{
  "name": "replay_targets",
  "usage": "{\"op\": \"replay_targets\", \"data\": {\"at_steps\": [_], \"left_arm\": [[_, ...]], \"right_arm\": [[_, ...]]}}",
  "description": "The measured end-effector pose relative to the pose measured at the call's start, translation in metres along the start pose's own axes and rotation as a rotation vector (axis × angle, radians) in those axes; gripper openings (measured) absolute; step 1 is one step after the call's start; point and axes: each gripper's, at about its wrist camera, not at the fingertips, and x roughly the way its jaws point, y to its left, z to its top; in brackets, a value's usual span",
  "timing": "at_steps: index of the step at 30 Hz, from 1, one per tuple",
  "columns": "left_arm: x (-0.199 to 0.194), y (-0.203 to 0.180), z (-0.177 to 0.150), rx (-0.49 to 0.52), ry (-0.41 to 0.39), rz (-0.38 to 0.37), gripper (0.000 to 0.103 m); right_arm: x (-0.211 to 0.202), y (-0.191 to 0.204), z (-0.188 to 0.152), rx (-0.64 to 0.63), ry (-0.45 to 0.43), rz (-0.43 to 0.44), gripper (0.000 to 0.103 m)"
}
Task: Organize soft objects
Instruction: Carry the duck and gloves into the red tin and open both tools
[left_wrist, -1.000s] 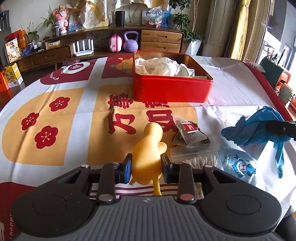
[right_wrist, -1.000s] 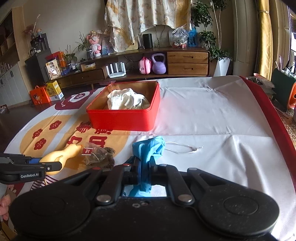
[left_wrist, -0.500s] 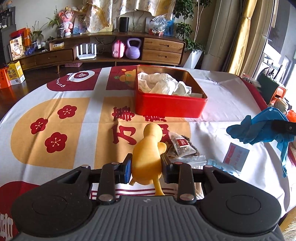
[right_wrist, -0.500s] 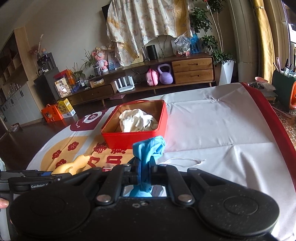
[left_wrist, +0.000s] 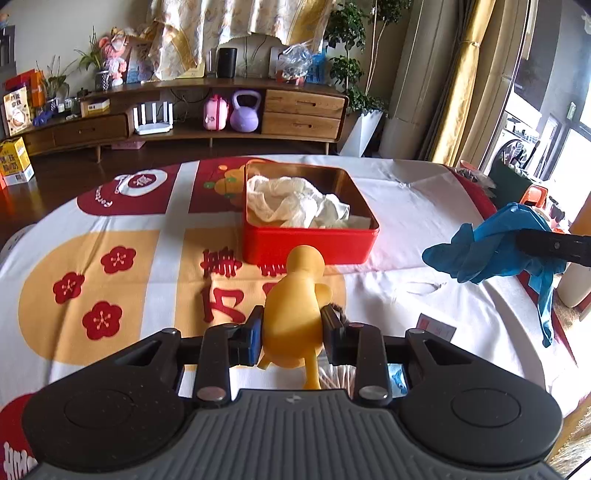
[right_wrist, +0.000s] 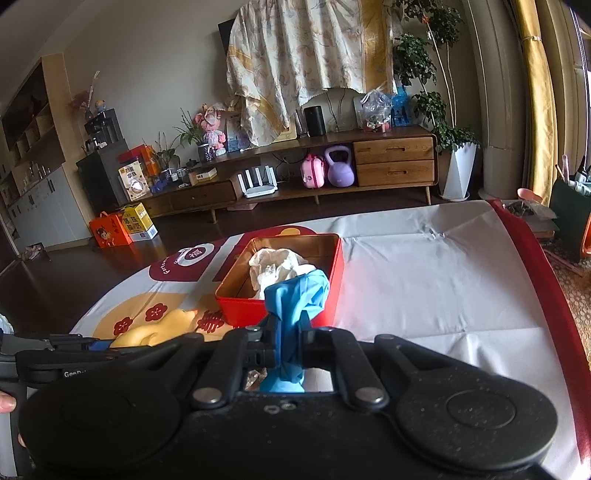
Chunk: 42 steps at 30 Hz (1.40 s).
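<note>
Behind the table we see a long wooden shelf (right_wrist: 391, 158) against the wall, with a purple weight (left_wrist: 244, 111) and a pink bag (left_wrist: 215, 112) on it. Our table has a cloth (left_wrist: 122, 236) with red flowers and big yellow patches.

We hold the left gripper (left_wrist: 291, 334) up over the near part of the table, tipped down a bit. Its two pads squeeze a yellow toy duck (left_wrist: 295, 306) around the belly, and the duck's head points at the red tin (left_wrist: 310, 240). One duck leg hangs down under the gripper.

We hold the right gripper (right_wrist: 286, 339) up too, off to the right. Its jaws are almost shut, and they pinch a blue glove (right_wrist: 295, 299). In the left view the glove (left_wrist: 491, 247) hangs in the air past the right side of the tin, with one long finger dangling.

The red tin sits in the middle of the table. Its top is open, and a white cloth (left_wrist: 291, 203) lies bunched up inside, more to the left and back. The right corner in front looks bare. White tablecloth spreads wide to the right of the tin, out to a red border (right_wrist: 532, 266) at the table's edge. A small card (left_wrist: 436, 326) lies flat on the table near the left gripper.
</note>
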Motion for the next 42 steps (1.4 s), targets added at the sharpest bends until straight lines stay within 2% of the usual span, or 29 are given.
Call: {"op": "replay_targets", "data": {"at_steps": [6,20,29,42], "left_arm": [[0.004,-0.004,0.024,0.006,-0.016,-0.002,0.031],[0.034,-0.017,0.075,0.099,-0.051,0.017,0.031],[0.079,-0.01,0.103,0.119,-0.035,0.044,0.031],[0.155,-0.009,0.124,0.128,0.016,0.088,0.031]], "right_arm": [[0.013,0.01,0.018,-0.038,-0.011,-0.005,0.007],[0.066,0.028,0.057,-0.14,-0.014,-0.019,0.009],[0.114,0.021,0.074,-0.144,0.014,-0.049,0.011],[0.189,0.004,0.081,-0.131,0.049,-0.089,0.01]]}}
